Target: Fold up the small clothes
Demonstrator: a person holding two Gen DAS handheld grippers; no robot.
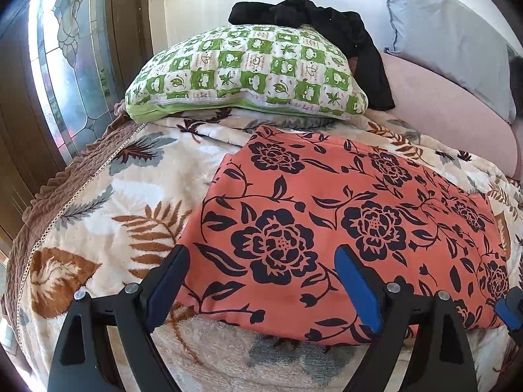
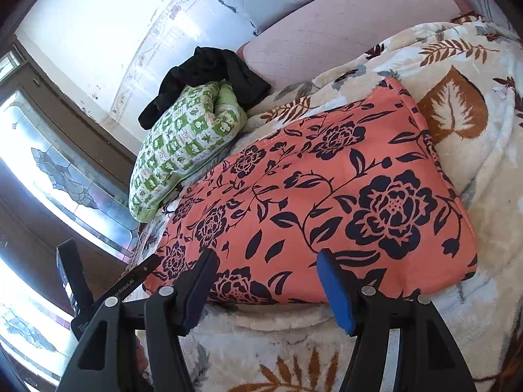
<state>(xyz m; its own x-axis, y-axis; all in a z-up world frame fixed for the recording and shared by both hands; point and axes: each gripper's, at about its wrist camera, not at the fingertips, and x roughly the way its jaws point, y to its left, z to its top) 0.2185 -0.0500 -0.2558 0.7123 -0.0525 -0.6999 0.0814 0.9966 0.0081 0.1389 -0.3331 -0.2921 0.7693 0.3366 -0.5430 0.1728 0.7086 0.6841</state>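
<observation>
Coral floral cloth (image 1: 343, 228) lies folded; both hand-held grippers gape empty; print reads perhaps "RoboLAI".

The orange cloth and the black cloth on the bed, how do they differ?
The orange cloth has a dark flower print; the black cloth is plain. The orange cloth lies flat and smooth on the blanket; the black cloth sits crumpled over the green pillow. Neither is gripped.

Leaf-print blanket (image 1: 108, 196) on bed; leaded-glass window (image 1: 65, 75) bright; pale wall (image 2: 81, 16); grey pillow (image 1: 451, 36)
</observation>
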